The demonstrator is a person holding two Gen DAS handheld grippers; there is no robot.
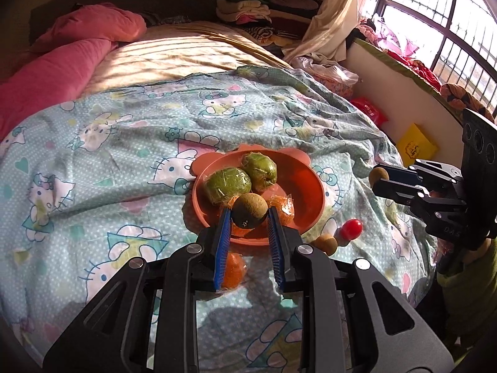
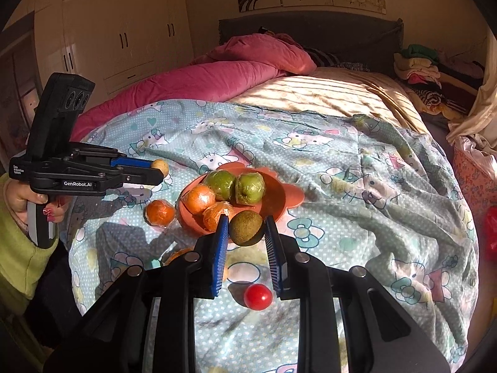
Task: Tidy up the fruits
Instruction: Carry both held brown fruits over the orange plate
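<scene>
My left gripper is shut on a round brown fruit, held over the near rim of the orange bowl. In the bowl lie two wrapped green fruits and wrapped oranges. My right gripper is shut on a brown kiwi just in front of the bowl. The left gripper also shows at the left of the right wrist view, clamping its tan fruit. On the bed lie a red fruit, a wrapped orange and another brown fruit.
The bowl rests on a rumpled cartoon-print sheet over a bed. A pink quilt lies at the far side, and folded clothes are stacked by the headboard. A yellow box and a red packet lie beside the bed.
</scene>
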